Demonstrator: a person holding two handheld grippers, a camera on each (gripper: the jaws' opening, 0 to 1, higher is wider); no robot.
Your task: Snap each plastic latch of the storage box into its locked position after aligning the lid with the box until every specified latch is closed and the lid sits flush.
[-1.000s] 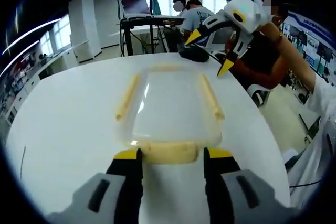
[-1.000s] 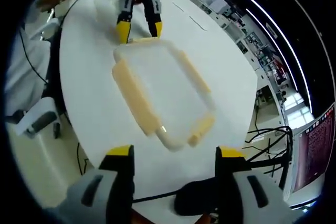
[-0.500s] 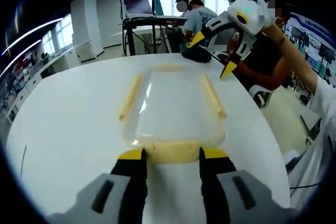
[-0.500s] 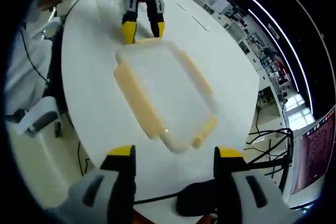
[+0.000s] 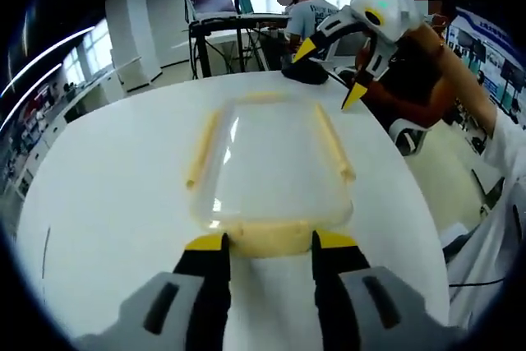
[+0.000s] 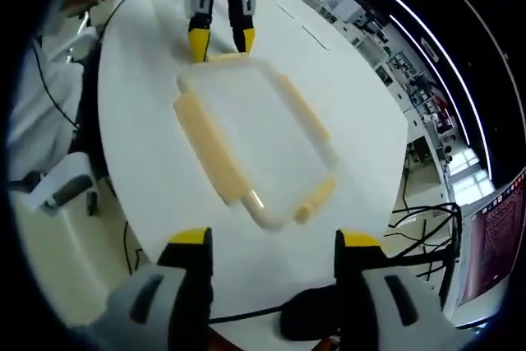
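The left gripper (image 5: 267,244) has narrowed since a second ago and now stays put, its jaws straddling the near-end latch (image 5: 269,237) of the box (image 5: 271,166), tips at the latch's two ends. So that latch is likely the one being pressed shut now. The right gripper (image 6: 267,244) hangs wide and empty, well short of the box (image 6: 255,141) on the table (image 6: 148,121).

Beside box: we see bare table (image 5: 107,178) along both long sides.
Far end: black object (image 5: 306,72) near storage box (image 5: 267,162).
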